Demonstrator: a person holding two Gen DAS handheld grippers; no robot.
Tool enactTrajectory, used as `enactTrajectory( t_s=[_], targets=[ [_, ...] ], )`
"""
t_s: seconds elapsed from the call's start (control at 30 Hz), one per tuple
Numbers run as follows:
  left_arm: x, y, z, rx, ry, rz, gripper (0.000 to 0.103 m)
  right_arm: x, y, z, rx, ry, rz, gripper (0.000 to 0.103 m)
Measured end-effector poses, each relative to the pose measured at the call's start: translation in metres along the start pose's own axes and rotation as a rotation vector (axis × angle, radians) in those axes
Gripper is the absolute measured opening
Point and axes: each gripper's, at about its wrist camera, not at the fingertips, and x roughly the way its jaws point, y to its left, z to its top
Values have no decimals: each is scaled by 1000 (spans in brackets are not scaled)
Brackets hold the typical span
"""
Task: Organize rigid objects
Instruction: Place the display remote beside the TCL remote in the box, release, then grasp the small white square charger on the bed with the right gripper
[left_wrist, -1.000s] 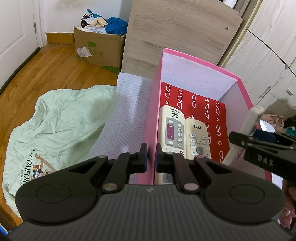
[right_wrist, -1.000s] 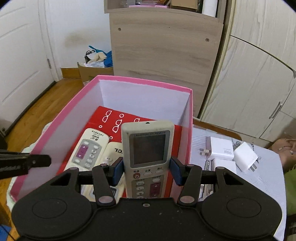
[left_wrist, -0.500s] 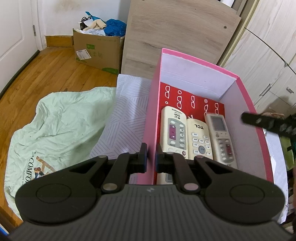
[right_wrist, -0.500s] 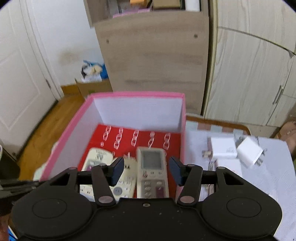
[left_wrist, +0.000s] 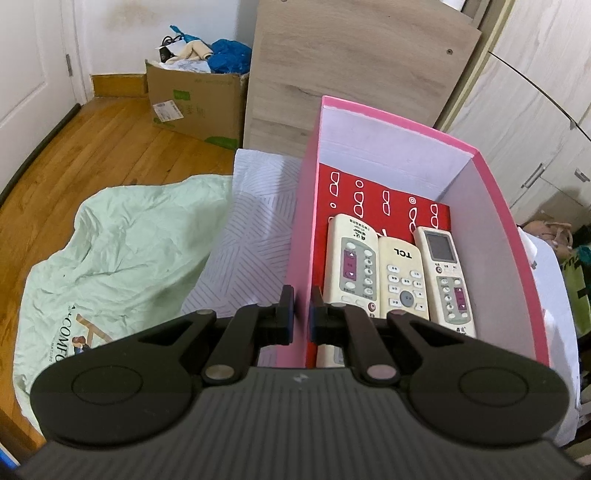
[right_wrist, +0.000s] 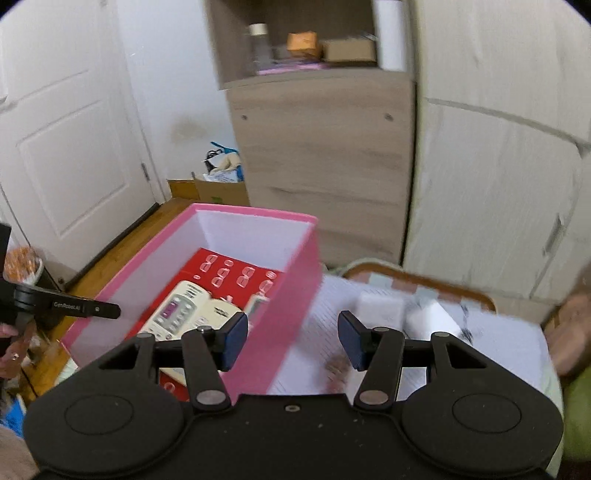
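A pink box (left_wrist: 513, 236) with a red patterned floor holds three cream remote controls side by side: one with a purple panel (left_wrist: 352, 266), a TCL one (left_wrist: 402, 280) and one with a grey screen (left_wrist: 448, 277). My left gripper (left_wrist: 302, 317) is shut on the box's left wall. My right gripper (right_wrist: 291, 338) is open and empty, raised above the box's right wall (right_wrist: 295, 306). White chargers (right_wrist: 380, 308) lie blurred on the cloth to the right of the box.
A pale green sheet (left_wrist: 110, 258) and a striped cloth (left_wrist: 251, 240) lie left of the box. A wooden cabinet (right_wrist: 325, 166) and white wardrobe doors (right_wrist: 491, 184) stand behind. A cardboard box (left_wrist: 195, 103) sits on the wood floor.
My right gripper has let the screen remote go into the box, beside the TCL one, then opened wider, lifted and swung right. My left gripper has stayed on the box wall.
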Motion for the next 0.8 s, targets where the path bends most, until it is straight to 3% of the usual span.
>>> enactTrajectory(
  t_s=[0.17, 0.3, 0.47, 0.8],
  targets=[
    [2, 2, 0, -10, 3, -3, 7, 6, -49, -17, 106, 78, -36, 59],
    [1, 4, -1, -19, 4, -6, 7, 13, -72, -38, 172, 193, -5, 59],
    [3, -1, -1, -3, 5, 15, 7, 16, -64, -64, 40, 304, 51, 59],
    [7, -6, 0, 7, 13, 37, 7, 27, -48, -87, -179, 414, 53, 61]
  ],
)
